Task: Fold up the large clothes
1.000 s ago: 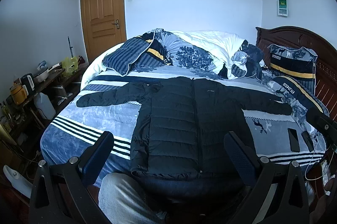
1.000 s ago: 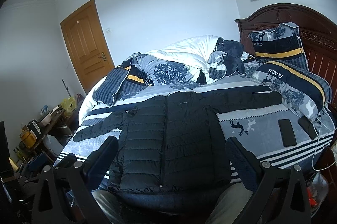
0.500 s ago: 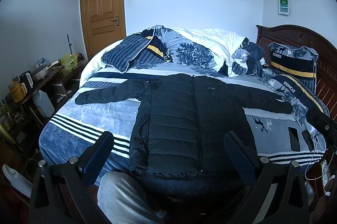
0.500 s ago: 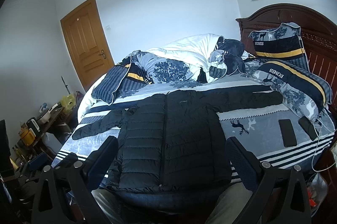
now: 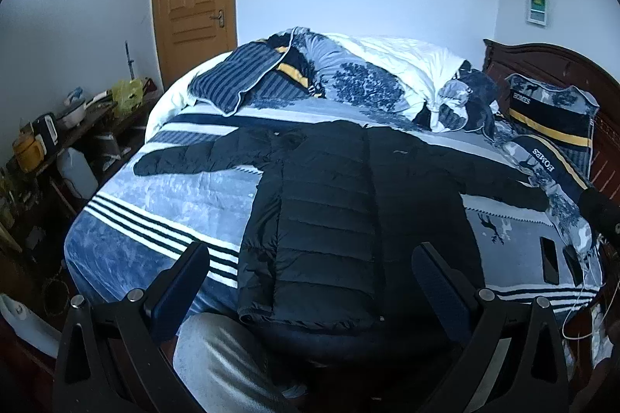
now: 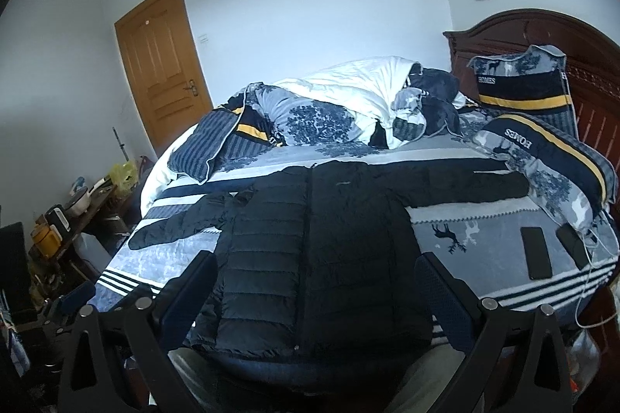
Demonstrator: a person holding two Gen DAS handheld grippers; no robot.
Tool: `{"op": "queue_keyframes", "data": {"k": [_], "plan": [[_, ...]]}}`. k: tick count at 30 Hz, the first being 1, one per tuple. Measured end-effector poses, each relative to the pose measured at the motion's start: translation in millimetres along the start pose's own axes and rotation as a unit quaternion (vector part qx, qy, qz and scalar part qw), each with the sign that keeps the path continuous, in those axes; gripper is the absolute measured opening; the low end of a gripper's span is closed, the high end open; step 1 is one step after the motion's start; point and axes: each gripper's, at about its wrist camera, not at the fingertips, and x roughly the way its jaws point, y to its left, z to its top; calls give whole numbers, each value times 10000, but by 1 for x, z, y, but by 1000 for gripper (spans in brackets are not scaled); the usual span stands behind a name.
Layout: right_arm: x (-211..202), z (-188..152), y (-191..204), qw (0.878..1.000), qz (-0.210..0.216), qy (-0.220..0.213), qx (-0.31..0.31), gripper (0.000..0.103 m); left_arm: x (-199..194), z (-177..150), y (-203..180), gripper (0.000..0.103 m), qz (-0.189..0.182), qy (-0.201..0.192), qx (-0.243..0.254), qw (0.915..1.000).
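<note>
Left wrist view shows us the black puffer jacket flat across the bed, hem at the near edge, collar toward the far bedding, sleeves outspread. Right view alone shows the left gripper, perhaps. Both our grippers hover spread, empty, slightly lower than before.

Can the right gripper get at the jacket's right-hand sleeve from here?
Probably yes. The right gripper is open and empty, and the sleeve lies flat and uncovered on the bed; only the pillow crowds its cuff end.
</note>
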Motion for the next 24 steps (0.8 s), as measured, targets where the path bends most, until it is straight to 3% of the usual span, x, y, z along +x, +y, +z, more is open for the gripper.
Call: {"op": "queue_keyframes", "data": {"k": [2,7,11,14,16,24], "plan": [[12,0,4,9999,-100,16,-12,103,12,-2,8,103,12,106,-125,9999],[48,0,5,9990,167,307,284,103,40,0,25,103,97,278,-276,9992],[67,7,15,9991,287,105,298,103,62,8,43,103,115,364,-501,9980],[85,13,27,9974,687,122,200,103,86,10,63,103,55,563,-804,9952],[107,18,39,9964,756,385,48,103,108,11,83,103,-95,693,-1117,9913],[206,33,96,9809,1446,1152,-601,103,196,25,176,103,52,1013,-2347,9668]]}}
